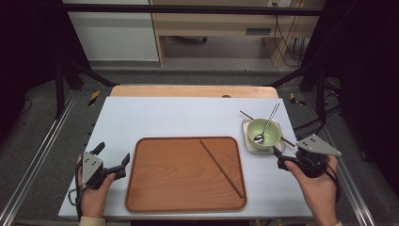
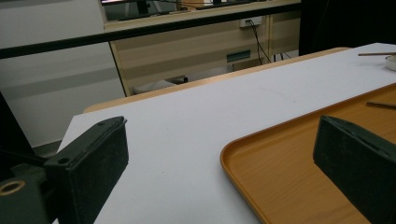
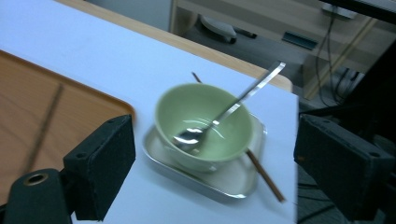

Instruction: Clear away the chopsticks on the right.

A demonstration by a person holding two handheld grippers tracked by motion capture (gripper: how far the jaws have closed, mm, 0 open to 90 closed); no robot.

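While nothing is held by the wide-open right gripper (image 1: 278,159), the pale green bowl (image 1: 264,131) is seen just above it at frame right.

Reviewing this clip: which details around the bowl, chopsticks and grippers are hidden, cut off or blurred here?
- Second chopstick: its middle is hidden under the green bowl and metal dish in the high view.
- Chopstick on the tray: smeared by motion blur in the right gripper view.
- Right gripper: its jaws are partly hidden by the grey plate and the hand in the high view.
- Orange tray: cut off by the picture's edges in the left gripper view.
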